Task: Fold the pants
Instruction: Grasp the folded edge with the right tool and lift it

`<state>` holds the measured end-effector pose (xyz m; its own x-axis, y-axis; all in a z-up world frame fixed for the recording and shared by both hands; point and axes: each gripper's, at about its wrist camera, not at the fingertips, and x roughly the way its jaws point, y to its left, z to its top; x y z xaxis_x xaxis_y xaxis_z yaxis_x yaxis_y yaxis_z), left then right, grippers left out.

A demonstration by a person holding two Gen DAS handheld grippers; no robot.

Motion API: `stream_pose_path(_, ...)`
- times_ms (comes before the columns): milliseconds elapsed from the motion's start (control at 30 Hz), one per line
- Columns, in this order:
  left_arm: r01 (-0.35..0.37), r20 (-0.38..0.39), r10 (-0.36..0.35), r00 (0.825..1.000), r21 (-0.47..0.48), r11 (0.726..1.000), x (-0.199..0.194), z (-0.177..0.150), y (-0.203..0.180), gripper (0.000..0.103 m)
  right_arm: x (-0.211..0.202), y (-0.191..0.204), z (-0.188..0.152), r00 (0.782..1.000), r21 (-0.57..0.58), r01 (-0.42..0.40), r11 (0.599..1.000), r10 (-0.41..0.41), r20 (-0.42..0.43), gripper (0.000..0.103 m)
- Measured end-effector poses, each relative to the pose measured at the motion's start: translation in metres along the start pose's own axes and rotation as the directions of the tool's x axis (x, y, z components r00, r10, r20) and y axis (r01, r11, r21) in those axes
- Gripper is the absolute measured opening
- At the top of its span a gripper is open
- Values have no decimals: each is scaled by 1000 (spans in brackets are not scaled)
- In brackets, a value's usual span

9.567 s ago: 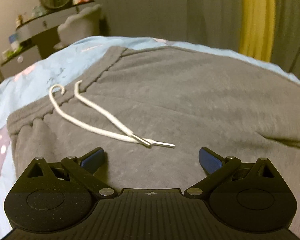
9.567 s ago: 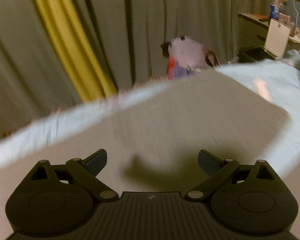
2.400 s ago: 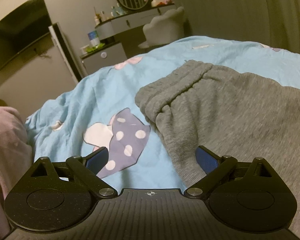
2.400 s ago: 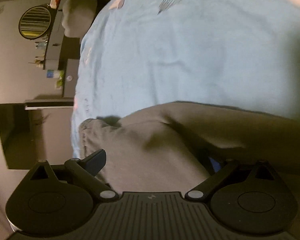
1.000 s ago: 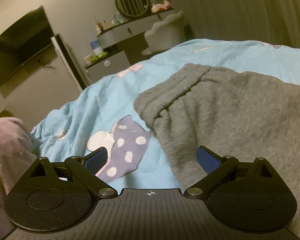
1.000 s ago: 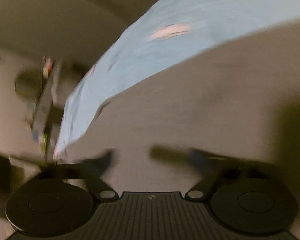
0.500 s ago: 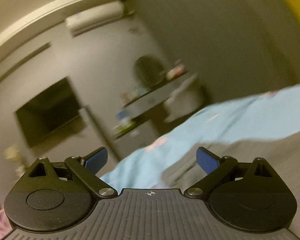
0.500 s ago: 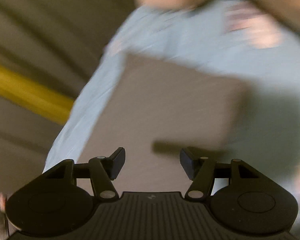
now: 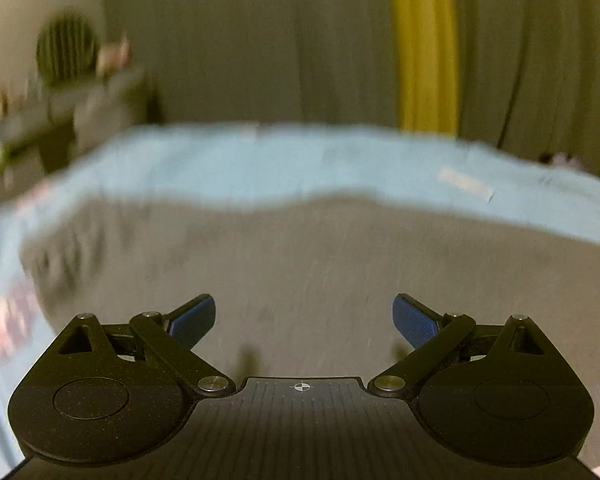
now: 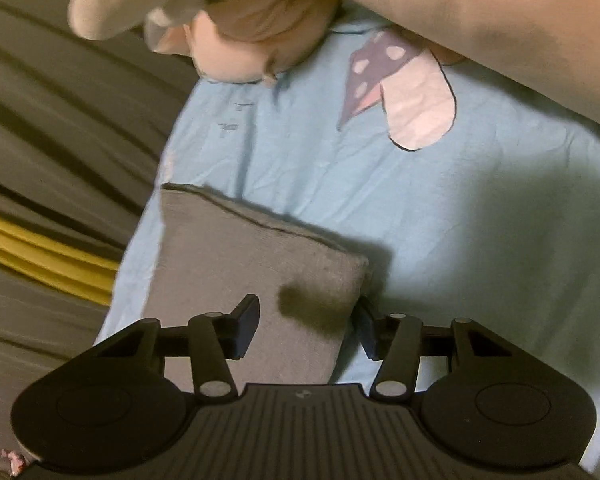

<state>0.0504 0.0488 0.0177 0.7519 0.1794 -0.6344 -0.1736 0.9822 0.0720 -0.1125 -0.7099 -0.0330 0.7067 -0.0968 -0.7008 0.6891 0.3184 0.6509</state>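
The pants (image 9: 320, 264) lie spread on the bedsheet (image 9: 260, 160), filling the near ground of the left wrist view; the sheet runs behind them and down their left side; behind the bed hangs a curtain (image 9: 260, 40); a shelf (image 9: 40, 116) stands to the far left with a round mirror (image 9: 66, 50) above it. In the right wrist view the end of a pant leg (image 10: 252, 272) lies on the sheet near its left edge; the curtain falls left of the bed; a mushroom print (image 10: 396, 92) sits on the sheet beyond the leg to the right; a soft toy (image 10: 236, 20) lies at the far edge, a pillow (image 10: 500, 20) to its right.
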Motion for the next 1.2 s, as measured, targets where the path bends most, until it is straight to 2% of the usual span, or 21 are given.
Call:
stream_pose_path(33,3,-48,-6,999,-52,999,10,2,10,100,4,0,1,1000,11,-9,1000,9,5,53)
stream_pose_path(133,-7,-112,-14,994,-187,982,28,4,35,100,1,-3,-1,999,19,-45,999,45,11,52)
stream_pose_path(167,-20,-128,-8,992,-216,976,32,4,40,100,2,-2,-1,999,14,-47,999,47,13,44)
stream_pose_path(200,-31,-141,-2,990,-230,973,34,4,43,100,1,-1,-2,999,3,-42,999,42,15,24)
stream_pose_path(233,-40,-149,4,989,-235,971,33,1,41,100,1,0,-3,999,-11,-37,999,37,13,18)
stream_pose_path(367,-49,-149,20,989,-194,980,34,-1,32,100,1,0,-7,998,-39,-59,997,60,34,19)
stream_pose_path(467,-49,-151,26,988,-151,987,35,-3,25,100,11,-5,-4,997,-16,-74,997,74,23,27)
stream_pose_path(533,-54,-150,33,988,-134,990,33,-2,22,100,13,-5,-3,996,-9,-82,997,82,28,28)
stream_pose_path(600,-64,-142,46,989,-125,990,31,-3,21,100,13,-1,-3,997,-35,-65,997,66,29,24)
stream_pose_path(700,-80,-129,65,990,-119,990,28,-3,19,100,10,16,-5,999,-136,0,991,7,46,17)
stream_pose_path(767,-85,-122,71,990,-114,990,26,-2,18,100,9,25,-7,998,-174,30,984,-20,62,17)
stream_pose_path(1000,-82,-131,68,989,-107,991,26,-3,18,100,3,34,-9,996,-173,40,984,-26,83,15)
stream_pose_path(1200,-72,-154,53,987,-119,990,28,-3,20,100,14,28,-7,995,-140,76,987,-66,73,16)
